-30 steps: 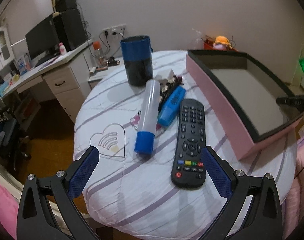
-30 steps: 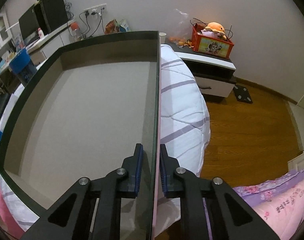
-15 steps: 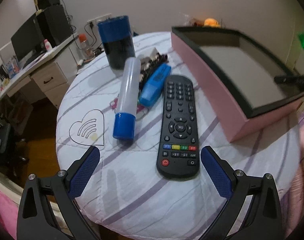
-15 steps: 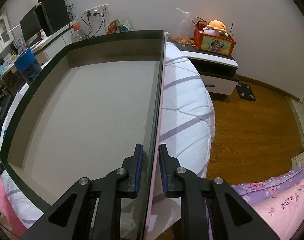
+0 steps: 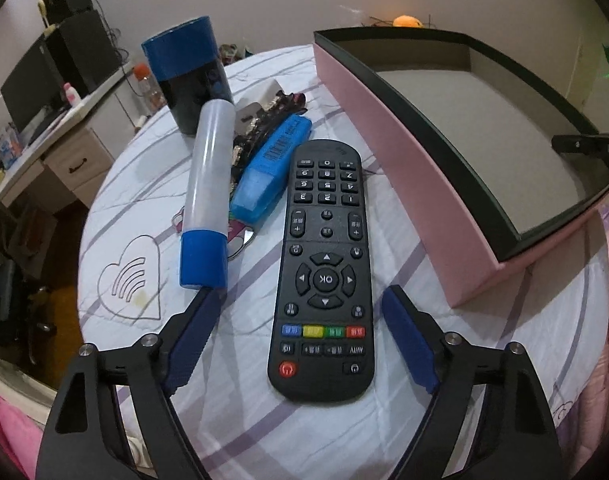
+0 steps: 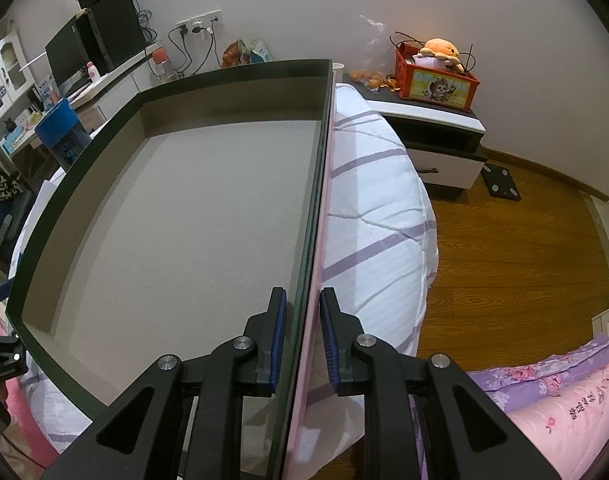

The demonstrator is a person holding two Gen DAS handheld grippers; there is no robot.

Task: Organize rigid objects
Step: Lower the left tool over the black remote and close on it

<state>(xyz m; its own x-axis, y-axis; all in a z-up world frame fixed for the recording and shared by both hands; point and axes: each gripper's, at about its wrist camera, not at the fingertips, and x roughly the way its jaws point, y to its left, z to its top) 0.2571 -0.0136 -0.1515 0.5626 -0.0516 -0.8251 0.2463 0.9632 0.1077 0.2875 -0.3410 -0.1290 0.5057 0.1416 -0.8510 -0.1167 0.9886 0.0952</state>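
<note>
Left wrist view: now lower and nearer than a second ago, left gripper [image 5: 300,332] closing, pads astride the black remote [image 5: 324,272] but clear of it. Beside remote: capped tube [image 5: 208,196], blue case [image 5: 272,172], dark cup [image 5: 188,76]; clutter beneath hard to identify.

Right wrist view: unchanged, right gripper [image 6: 302,342] clenched on the pink box [image 6: 208,216] wall. Box's near corner cut off.

The left gripper [image 5: 300,300] points steeply downward, its jaws closing with the lower end of a black remote [image 5: 324,272] between the blue pads, which do not touch it. The right gripper [image 6: 302,312] also tilts steeply down, its two fingers [image 6: 278,320] clamped close on the thin side wall of a pink box [image 6: 310,264].
</note>
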